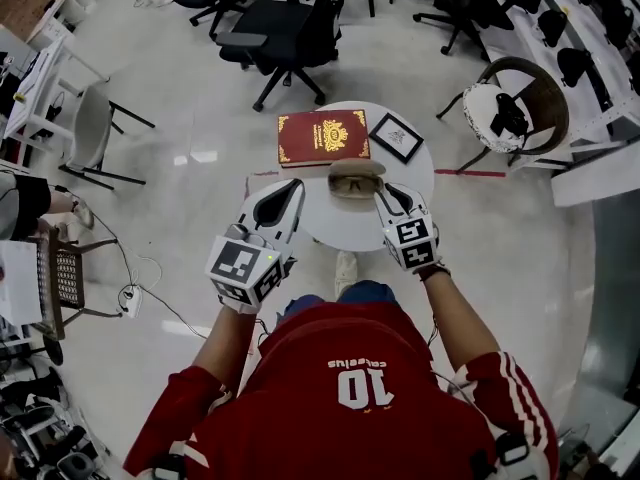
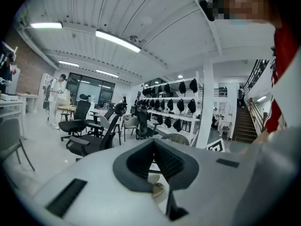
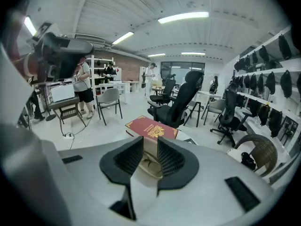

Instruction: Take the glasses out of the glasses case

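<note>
An open beige glasses case (image 1: 355,180) lies on the round white table (image 1: 340,230), with the glasses (image 3: 149,166) inside it. My right gripper (image 1: 381,197) is at the case's near right end. Its jaws are drawn in to a narrow gap, and the case's edge (image 3: 150,163) sits between them. My left gripper (image 1: 296,186) hovers over the table's left part, a little left of the case. Its jaws meet at the tips and hold nothing. In the left gripper view the case (image 2: 157,189) shows only as a small sliver below the jaws.
A red book (image 1: 322,136) with gold print lies behind the case, and a small black-framed picture (image 1: 396,136) lies to its right. Black office chairs (image 1: 285,28) stand beyond the table. A round wicker chair (image 1: 520,103) stands to the right.
</note>
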{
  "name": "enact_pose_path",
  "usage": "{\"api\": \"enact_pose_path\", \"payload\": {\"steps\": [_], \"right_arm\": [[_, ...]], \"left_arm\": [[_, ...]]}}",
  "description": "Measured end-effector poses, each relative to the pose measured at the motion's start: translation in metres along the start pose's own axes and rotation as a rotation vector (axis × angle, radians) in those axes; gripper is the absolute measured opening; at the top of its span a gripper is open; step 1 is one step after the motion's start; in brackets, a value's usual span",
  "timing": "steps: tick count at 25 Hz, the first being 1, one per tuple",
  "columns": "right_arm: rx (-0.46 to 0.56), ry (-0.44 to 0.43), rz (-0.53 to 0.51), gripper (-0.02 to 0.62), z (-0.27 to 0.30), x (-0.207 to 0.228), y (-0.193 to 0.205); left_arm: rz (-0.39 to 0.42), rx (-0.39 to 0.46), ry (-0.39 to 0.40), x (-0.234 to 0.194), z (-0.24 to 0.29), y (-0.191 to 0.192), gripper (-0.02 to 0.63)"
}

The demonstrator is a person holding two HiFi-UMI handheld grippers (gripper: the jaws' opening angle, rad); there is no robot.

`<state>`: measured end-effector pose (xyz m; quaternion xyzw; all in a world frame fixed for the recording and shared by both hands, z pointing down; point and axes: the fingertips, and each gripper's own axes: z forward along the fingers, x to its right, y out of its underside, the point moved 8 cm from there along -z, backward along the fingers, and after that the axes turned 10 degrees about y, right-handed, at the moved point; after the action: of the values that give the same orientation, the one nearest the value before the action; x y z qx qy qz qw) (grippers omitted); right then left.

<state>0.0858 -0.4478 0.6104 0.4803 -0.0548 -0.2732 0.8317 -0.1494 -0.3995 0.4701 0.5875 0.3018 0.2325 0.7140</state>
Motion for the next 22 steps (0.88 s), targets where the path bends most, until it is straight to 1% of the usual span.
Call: {"api": "enact_pose_path", "payload": {"steps": [5,8,14,17,22], "right_arm": [[-0.074,-0.018,-0.041,0.086,0.034,0.002,0.026],[-0.101,-0.03,-0.077,0.086,0.057,0.003,0.037],[-0.166,-0.044,-0.136,0.087,0.103,-0.007,0.059],[-0.168,-0.04,-0.19,0.086,0.122,-0.01,0.066],[-0.196,-0.069,-0.308,0.086,0.152,-0.015,0.079]], "left_arm": [[-0.033,-0.013,-0.033,-0.009,0.009,0.01,0.009],[-0.045,-0.023,-0.043,-0.014,0.014,0.014,0.009],[-0.054,-0.034,-0.057,-0.026,0.021,0.029,0.008],[-0.061,-0.028,-0.068,-0.029,0.024,0.037,0.009],[-0.098,-0.066,-0.122,-0.039,0.024,0.045,0.009]]}}
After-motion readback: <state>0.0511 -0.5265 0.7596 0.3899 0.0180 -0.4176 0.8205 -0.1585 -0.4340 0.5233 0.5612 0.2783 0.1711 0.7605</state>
